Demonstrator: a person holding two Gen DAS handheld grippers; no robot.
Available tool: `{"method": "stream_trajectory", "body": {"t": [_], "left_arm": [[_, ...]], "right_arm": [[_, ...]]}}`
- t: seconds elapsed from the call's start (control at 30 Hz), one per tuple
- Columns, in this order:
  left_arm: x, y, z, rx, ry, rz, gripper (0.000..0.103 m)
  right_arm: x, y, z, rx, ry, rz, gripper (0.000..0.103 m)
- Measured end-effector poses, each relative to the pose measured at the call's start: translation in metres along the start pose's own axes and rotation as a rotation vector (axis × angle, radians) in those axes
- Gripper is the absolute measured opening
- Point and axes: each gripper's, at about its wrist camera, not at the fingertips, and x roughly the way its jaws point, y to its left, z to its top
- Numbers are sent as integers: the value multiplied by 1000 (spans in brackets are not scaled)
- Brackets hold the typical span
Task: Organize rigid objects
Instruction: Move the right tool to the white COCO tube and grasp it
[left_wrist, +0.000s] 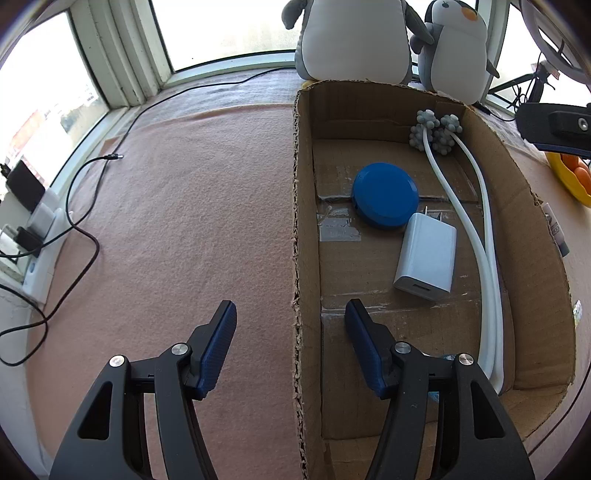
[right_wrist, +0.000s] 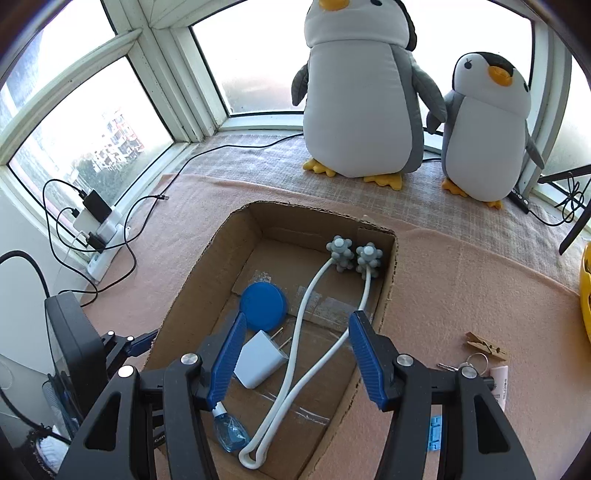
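Note:
An open cardboard box lies on the pink blanket. In it are a round blue lid, a white plug charger, a white looped massager with grey knobbed heads and a small blue spray bottle. My left gripper is open, its fingers straddling the box's left wall without touching it. My right gripper hangs open above the box, over the charger and the massager, with nothing between its fingers.
Two plush penguins stand behind the box by the window. A power strip with chargers and black cables lies at the left. Right of the box lie a wooden clothespin, keys and a yellow bowl of oranges.

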Motion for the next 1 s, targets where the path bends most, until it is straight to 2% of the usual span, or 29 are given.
{"method": "stream_trajectory", "body": {"t": [0.27, 0.43, 0.67, 1.0], "left_arm": [[0, 0, 0, -1, 0, 0, 61], [0, 0, 0, -3, 1, -2, 61], [1, 1, 0, -3, 1, -1, 61], [1, 1, -1, -6, 2, 2, 61]], "right_arm": [[-59, -51, -14, 92, -65, -47, 54], [-80, -94, -27, 137, -60, -107, 54], [-70, -151, -49, 192, 31, -156, 54], [-23, -179, -74, 178, 146, -184, 53]]}}
